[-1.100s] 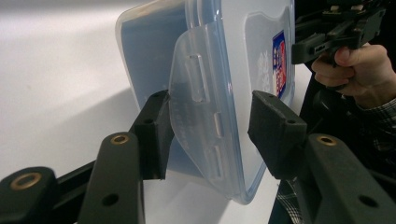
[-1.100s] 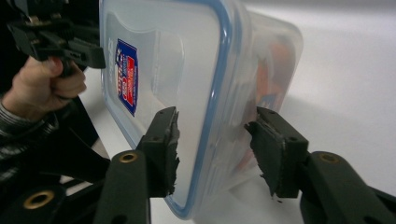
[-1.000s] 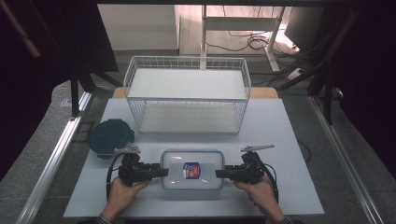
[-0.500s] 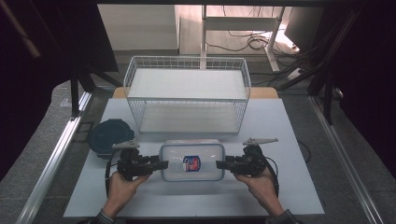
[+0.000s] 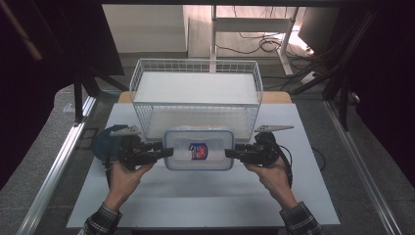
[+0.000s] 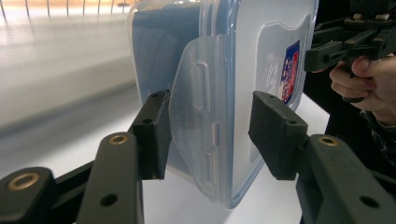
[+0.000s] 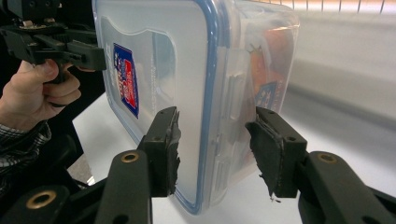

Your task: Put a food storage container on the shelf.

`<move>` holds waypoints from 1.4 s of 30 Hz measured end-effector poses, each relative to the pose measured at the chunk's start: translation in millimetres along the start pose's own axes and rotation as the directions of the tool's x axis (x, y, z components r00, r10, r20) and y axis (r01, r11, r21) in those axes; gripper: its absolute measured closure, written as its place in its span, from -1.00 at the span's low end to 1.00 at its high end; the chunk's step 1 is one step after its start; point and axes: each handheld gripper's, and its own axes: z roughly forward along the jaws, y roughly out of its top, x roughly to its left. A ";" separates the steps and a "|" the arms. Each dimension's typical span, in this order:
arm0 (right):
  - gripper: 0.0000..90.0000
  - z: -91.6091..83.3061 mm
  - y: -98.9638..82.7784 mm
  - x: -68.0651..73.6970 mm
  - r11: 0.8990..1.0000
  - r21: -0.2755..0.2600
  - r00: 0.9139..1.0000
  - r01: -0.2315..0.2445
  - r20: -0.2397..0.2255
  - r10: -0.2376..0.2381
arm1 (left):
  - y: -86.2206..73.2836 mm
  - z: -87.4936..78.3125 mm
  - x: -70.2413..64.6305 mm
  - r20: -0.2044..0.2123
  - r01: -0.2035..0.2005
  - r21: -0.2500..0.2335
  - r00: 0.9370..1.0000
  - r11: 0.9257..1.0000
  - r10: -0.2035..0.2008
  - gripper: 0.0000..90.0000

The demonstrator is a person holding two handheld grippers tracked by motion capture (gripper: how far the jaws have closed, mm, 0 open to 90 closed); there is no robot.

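Clamping the plastic container (image 5: 198,149) by opposite ends, left hand-held gripper (image 5: 161,152) and right hand-held gripper (image 5: 231,153), just before wire basket (image 5: 195,105).

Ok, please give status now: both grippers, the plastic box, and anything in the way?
Left gripper and right gripper each clamp one end of the lidded plastic box. Box held level over the table. Wire basket directly behind it.

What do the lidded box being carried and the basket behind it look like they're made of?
The box looks like clear, glossy plastic: its contents show through its walls, and its lid has a blue seal and moulded snap flaps. The basket appears to be thin metal wire with a white coating, judging by its open grid; whether that is paint or plastic is unclear.
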 end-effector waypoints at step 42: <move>0.16 -3.6 152.6 -20.0 0.988 -0.152 1.000 0.025 0.013 -0.024 | 149.8 -15.2 35.5 -0.003 -0.015 -0.097 1.000 0.995 0.015 0.10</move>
